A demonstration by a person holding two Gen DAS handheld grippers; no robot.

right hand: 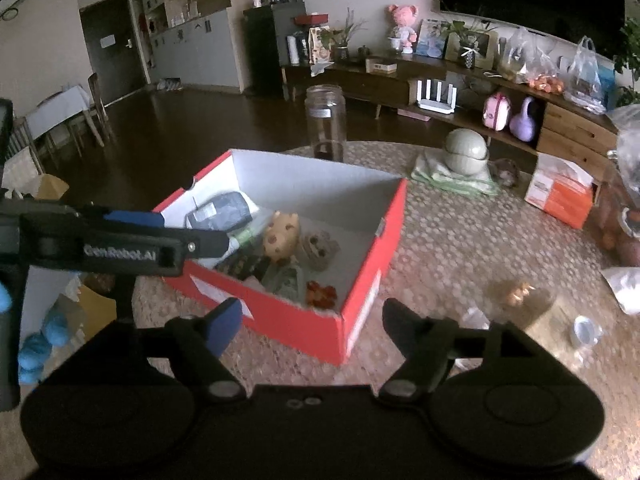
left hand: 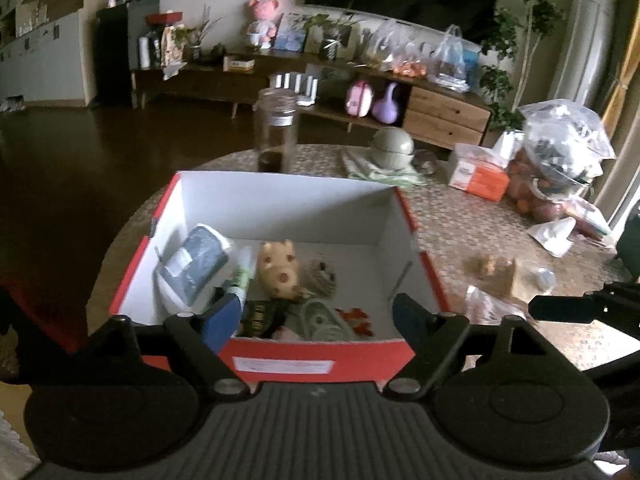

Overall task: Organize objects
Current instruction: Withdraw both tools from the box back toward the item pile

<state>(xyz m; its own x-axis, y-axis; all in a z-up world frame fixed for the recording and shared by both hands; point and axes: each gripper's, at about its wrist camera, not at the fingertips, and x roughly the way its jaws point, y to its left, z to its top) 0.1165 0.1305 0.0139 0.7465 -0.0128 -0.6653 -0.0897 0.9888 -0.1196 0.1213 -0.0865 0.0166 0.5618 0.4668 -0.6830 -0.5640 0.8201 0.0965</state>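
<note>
- Left gripper (left hand: pixel 316 316) jaws apart, empty, over near edge of box (left hand: pixel 320 350); could clip that wall on descent.
- Right gripper (right hand: pixel 312 320) jaws apart, empty, off box's near corner.
- Toy (left hand: pixel 280 272) and clutter already in box; little free floor.
- Loose bits (right hand: pixel 520 296) on worktop (right hand: pixel 460 248) right of box: small, blurred, easy to fumble.

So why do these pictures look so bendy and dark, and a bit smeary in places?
Both views use fisheye lenses, so edges curve and corners go black. In the left wrist view the red box contents look smeared. In the right wrist view the room is dim and the small brown item on the table is blurred.
</note>
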